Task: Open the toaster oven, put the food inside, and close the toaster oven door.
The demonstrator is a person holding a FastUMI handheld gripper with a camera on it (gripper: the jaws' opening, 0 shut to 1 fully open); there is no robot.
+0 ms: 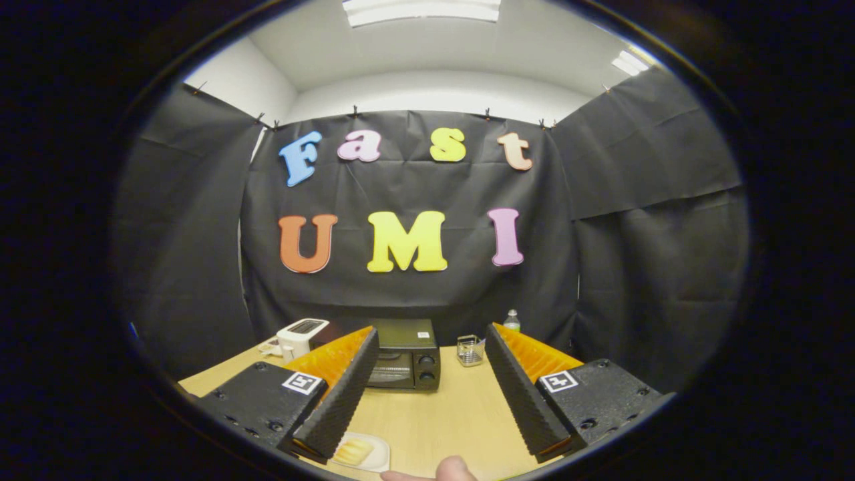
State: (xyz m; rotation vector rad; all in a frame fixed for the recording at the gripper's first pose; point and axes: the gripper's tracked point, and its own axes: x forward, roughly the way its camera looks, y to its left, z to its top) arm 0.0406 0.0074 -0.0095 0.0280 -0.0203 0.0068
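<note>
A black toaster oven (405,364) stands on the wooden table (441,414) beyond my fingers, its door shut, partly hidden behind the left finger (344,394). A small white plate with yellow food (357,452) lies on the near table, just right of the left finger's base. My gripper (432,339) is open, held above the table with nothing between the fingers.
A white pop-up toaster (300,336) sits left of the oven. A small clear holder (470,350) and a bottle (511,321) stand to the oven's right, near the back wall. A person's fingertip (454,469) shows at the near table edge.
</note>
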